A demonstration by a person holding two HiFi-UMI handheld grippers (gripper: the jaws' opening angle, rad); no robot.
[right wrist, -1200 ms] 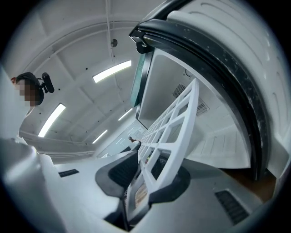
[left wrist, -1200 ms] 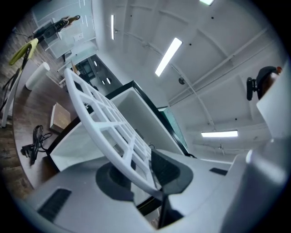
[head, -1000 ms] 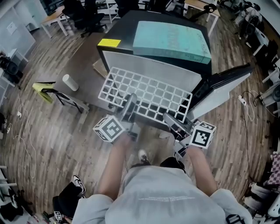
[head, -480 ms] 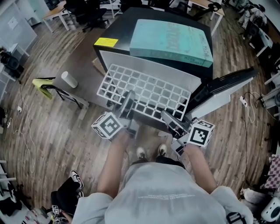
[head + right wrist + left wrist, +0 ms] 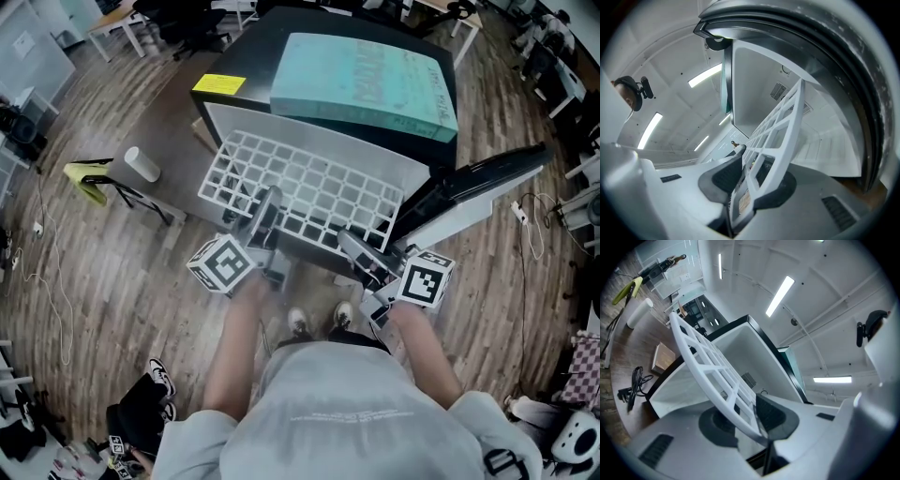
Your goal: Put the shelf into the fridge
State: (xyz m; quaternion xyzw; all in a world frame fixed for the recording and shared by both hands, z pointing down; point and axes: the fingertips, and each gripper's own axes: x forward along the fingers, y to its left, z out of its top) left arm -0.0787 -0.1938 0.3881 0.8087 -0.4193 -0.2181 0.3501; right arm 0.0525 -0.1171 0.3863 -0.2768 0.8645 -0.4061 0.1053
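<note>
Hardly anything has shifted since a second ago: our shoes (image 5: 298, 323) have closed up beneath the shelf (image 5: 309, 192), which hangs level at the fridge (image 5: 246, 66) mouth, not yet seated. Left claw (image 5: 743, 418) and right claw (image 5: 749, 180) each pinch its near edge (sliding forward looks next). Door (image 5: 478, 178) stands open; wooden floor (image 5: 112, 253) all round.

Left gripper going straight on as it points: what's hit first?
Beyond the white grid shelf that the left gripper clamps, probably the white inner wall of the open black fridge; depth is unclear.
</note>
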